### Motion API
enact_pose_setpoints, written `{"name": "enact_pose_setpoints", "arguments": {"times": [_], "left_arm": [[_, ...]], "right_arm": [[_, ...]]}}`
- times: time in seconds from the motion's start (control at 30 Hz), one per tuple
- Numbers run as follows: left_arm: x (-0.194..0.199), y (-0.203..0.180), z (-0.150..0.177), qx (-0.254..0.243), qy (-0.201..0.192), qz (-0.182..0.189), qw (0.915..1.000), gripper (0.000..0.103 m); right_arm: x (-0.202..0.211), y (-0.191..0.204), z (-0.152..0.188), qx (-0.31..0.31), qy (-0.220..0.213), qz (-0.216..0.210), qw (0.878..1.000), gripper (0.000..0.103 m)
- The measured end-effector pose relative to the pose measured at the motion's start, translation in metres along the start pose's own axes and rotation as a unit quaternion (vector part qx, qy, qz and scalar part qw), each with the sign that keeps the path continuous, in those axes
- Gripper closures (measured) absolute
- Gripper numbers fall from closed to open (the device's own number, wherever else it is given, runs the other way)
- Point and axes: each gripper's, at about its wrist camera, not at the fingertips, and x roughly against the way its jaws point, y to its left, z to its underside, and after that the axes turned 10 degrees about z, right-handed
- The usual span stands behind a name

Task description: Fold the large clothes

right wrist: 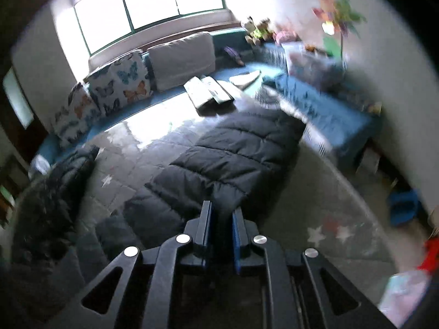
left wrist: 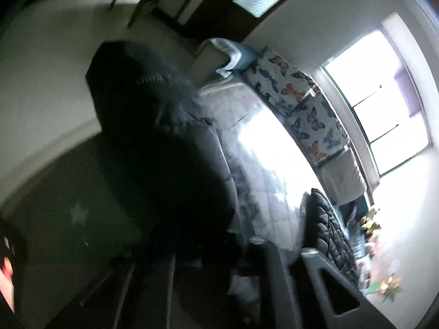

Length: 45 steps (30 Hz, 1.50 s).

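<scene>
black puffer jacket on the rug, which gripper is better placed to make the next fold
Probably right: the right gripper sits at the near edge of the black puffer jacket with the body spread ahead. The left wrist view is blocked by dark fabric.

The right gripper (right wrist: pixel 222 213) points down, jaws nearly together. The left gripper (left wrist: pixel 277 249) is dark, tilted and pinched.

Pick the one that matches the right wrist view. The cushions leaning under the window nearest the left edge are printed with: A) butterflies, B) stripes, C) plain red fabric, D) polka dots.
A: the two cushions leaning against the wall below the window carry orange, blue and dark butterfly shapes on a pale ground; the cushion beside them is plain pale.
</scene>
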Motion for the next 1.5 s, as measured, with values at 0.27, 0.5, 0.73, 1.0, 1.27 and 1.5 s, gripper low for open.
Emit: {"name": "enact_pose_setpoints", "arguments": {"times": [0.27, 0.5, 0.73, 1.0, 1.27, 1.5], "left_arm": [[-0.007, -0.076, -0.018, -0.187, -0.023, 0.02, 0.9819, 0.093], [-0.053, -0.008, -0.018, -0.039, 0.042, 0.018, 0.9982, 0.086], [-0.053, 0.019, -0.012, 0.054, 0.041, 0.071, 0.9952, 0.073], [-0.031, 0.05, -0.033, 0.151, 0.027, 0.141, 0.978, 0.072], [-0.018, 0.068, -0.046, 0.206, 0.009, 0.168, 0.9639, 0.025], [-0.026, 0.093, -0.057, 0.286, 0.03, 0.144, 0.947, 0.01]], "right_arm": [[0.065, 0.049, 0.022, 0.085, -0.051, -0.062, 0.993, 0.088], [0.082, 0.11, 0.036, 0.159, -0.045, -0.107, 0.98, 0.087], [0.088, 0.178, 0.066, 0.24, 0.01, -0.201, 0.95, 0.086], [0.084, 0.227, 0.107, 0.322, 0.032, -0.228, 0.919, 0.086], [0.094, 0.242, 0.11, 0.329, 0.021, -0.253, 0.909, 0.086], [0.09, 0.248, 0.111, 0.319, 0.026, -0.262, 0.91, 0.086]]}}
